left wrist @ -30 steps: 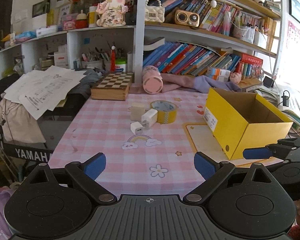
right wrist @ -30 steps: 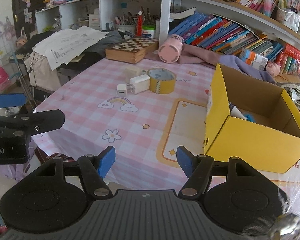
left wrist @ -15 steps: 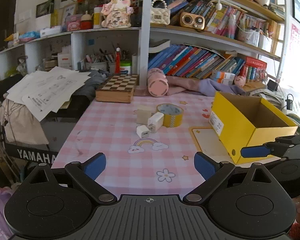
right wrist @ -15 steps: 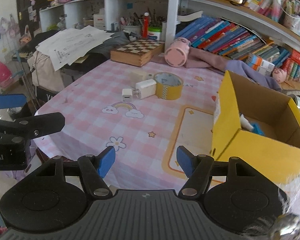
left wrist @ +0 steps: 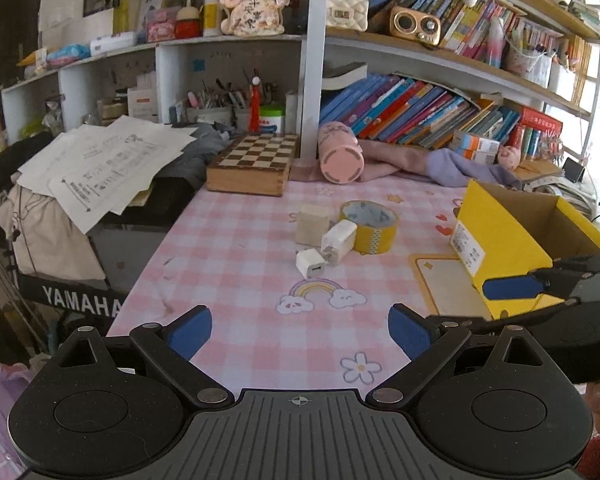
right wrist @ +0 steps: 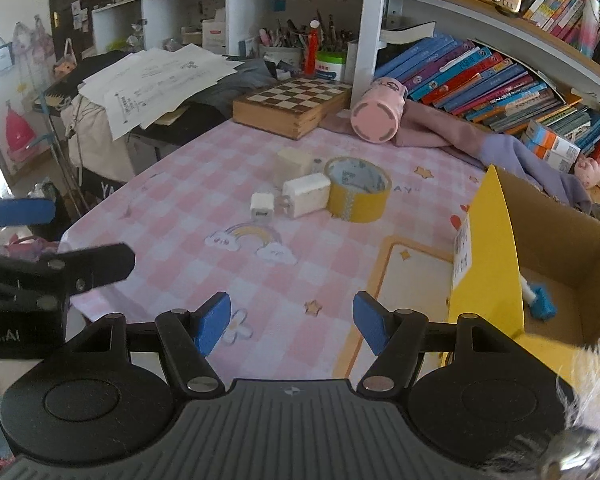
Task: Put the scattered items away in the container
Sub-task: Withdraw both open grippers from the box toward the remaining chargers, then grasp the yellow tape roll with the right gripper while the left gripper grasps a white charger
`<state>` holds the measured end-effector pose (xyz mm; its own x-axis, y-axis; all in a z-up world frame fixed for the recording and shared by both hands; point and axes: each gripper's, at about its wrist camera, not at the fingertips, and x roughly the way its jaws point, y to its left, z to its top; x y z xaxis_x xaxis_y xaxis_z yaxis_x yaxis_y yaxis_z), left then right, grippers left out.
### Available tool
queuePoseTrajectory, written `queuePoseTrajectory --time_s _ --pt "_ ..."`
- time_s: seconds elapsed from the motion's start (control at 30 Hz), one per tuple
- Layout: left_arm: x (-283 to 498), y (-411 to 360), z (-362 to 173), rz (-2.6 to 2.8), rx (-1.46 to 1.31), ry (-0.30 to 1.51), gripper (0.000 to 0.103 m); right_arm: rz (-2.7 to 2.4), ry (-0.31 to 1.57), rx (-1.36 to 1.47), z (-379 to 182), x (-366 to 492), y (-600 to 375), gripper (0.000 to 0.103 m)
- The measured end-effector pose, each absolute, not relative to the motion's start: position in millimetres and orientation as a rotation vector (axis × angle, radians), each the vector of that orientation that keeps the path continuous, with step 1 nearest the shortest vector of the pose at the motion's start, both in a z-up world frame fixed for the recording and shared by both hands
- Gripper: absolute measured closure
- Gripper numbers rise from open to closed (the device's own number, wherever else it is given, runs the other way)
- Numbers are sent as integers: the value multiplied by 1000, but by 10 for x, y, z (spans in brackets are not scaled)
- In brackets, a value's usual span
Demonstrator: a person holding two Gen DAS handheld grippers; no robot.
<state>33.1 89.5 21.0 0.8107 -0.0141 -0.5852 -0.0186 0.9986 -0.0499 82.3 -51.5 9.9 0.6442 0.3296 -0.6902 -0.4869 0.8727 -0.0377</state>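
Pink checkered tablecloth (left wrist: pixel 236 264) everywhere, and the stuff to tidy sits in a little cluster out ahead of both grippers. Left gripper (left wrist: pixel 299 332) has its blue pads spread wide with nothing between them, just hovering over the near edge of the table. Right gripper (right wrist: pixel 291 322) is the same deal, jaws apart and empty. Straight ahead of the left one: a small white charger cube (left wrist: pixel 310 264), a bigger white charger (left wrist: pixel 339 242) touching it, a beige block (left wrist: pixel 312 225) behind, and a yellow tape roll (left wrist: pixel 369 227) against the big charger. Yellow cardboard box (right wrist: pixel 488 272) is just right of the right gripper, open on top, with something blue and white (right wrist: pixel 538 302) already inside, can't really tell what.
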Motion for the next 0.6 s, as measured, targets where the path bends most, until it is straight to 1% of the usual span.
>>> queuePoseTrajectory --time_s 0.6 --pt "1137 786 33 20 -26 691 6 467 798 -197 -37 1798 -532 37"
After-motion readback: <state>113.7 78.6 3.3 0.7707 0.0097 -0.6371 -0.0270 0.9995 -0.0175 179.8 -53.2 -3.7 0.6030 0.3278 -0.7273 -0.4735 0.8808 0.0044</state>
